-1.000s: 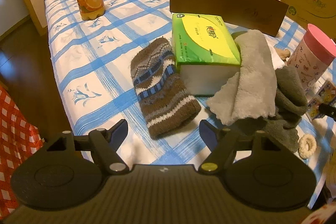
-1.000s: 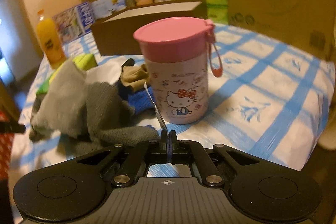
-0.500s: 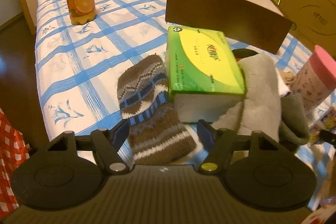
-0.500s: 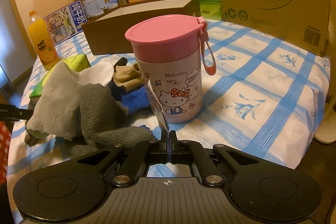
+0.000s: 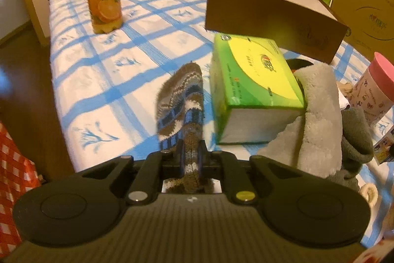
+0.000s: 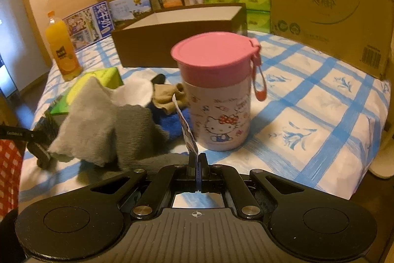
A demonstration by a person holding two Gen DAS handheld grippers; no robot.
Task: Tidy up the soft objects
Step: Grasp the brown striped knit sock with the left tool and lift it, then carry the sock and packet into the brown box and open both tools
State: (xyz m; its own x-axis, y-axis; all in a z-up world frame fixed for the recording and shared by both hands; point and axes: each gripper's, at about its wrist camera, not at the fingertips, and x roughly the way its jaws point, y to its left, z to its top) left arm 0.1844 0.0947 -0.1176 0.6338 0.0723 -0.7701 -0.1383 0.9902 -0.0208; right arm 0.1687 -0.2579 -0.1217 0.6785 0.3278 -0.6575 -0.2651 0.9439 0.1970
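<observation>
Left tongs [image 5: 191,157], angled downward, just closed on striped sock [image 5: 182,105].

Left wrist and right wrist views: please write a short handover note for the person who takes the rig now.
Left hand-held gripper: jaws have just been closing, now shut on the striped knit sock, beside the green tissue pack.
Right hand-held gripper: shut on a thin printed card, in front of the pink-lidded cup.
Grey towels, blue cloth and tan sock lie piled on the bedsheet.
Done: sock gripped.
Left: probably move the soft things into the brown box; nothing visible inside it yet.
</observation>
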